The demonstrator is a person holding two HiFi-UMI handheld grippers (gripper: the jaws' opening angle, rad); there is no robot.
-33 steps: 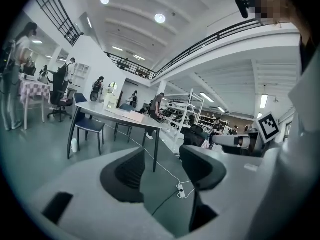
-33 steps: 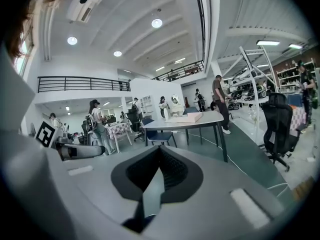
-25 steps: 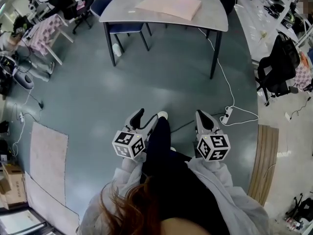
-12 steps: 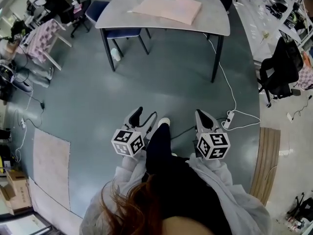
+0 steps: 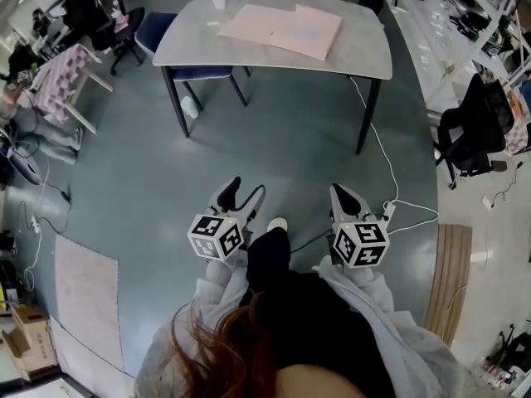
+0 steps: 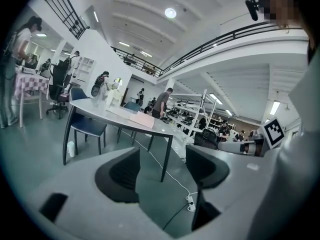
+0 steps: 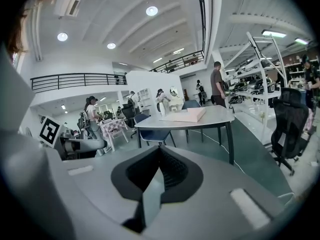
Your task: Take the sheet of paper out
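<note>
Your left gripper (image 5: 243, 192) at lower centre of head view: jaws apart, nothing between. Your right gripper (image 5: 343, 197) just right of it: jaws pressed together, empty. Pink paper (image 5: 286, 28) lies flat on grey table (image 5: 365, 55) at top centre, well apart from both grippers.

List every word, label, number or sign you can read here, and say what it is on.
None can be read.
The cubes on the left claw and right claw: black-and-white square patterns only, no letters or numbers.
The pink sheets on the table: no print can be made out.
</note>
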